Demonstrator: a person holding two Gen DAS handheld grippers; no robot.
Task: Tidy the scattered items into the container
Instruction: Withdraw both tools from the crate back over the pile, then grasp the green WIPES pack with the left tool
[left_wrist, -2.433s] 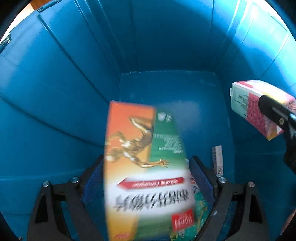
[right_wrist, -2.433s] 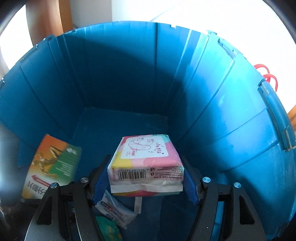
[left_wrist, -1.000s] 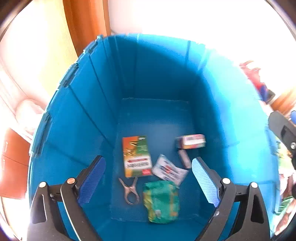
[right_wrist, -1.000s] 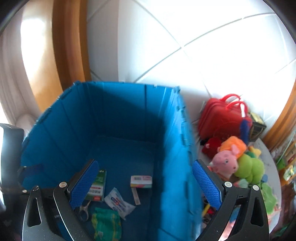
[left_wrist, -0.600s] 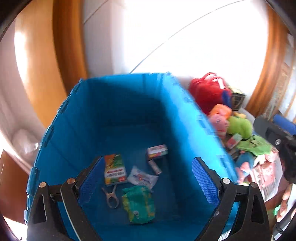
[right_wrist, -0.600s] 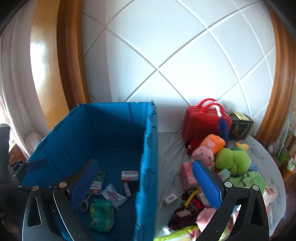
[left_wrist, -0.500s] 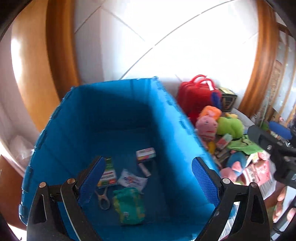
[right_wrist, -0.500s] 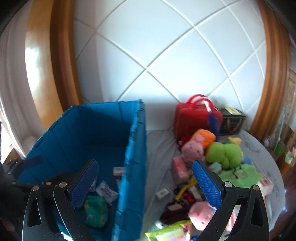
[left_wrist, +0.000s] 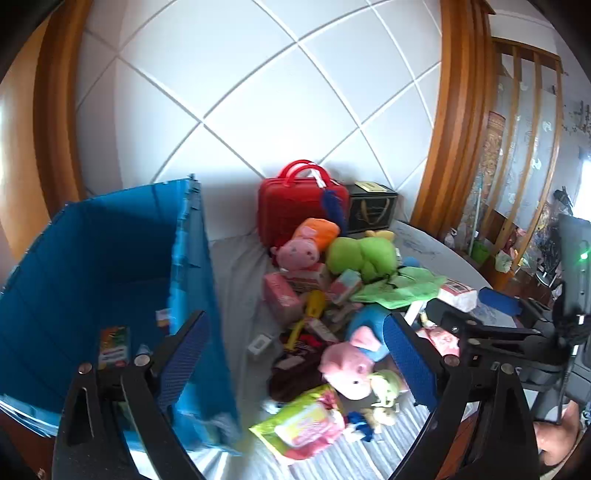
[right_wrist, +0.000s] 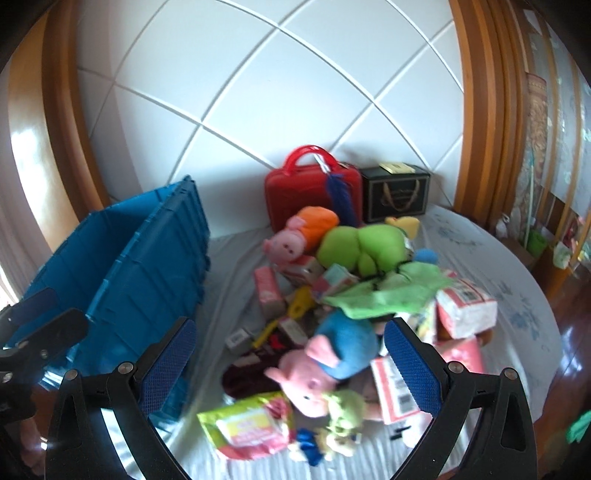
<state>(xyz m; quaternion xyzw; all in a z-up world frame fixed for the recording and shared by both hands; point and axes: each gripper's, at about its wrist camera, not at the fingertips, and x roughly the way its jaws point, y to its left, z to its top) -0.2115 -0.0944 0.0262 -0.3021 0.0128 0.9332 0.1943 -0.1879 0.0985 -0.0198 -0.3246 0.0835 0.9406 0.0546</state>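
The crate stands at the left of the bed, with the toy pile to its right. Behind the pile, the suitcase and a box stand against the wall.

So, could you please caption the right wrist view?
Open right claw above a toy pile, pink pig plush foremost, beside the blue crate.

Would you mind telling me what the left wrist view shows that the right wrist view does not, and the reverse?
Only the left wrist view looks into the blue bin and shows the orange-green box on its floor; the right gripper also crosses its right edge, open. Only the right wrist view shows the bin's outer wall and the left gripper at its left edge. Both show the red case, the green plush and the pink pig, with both grippers empty.
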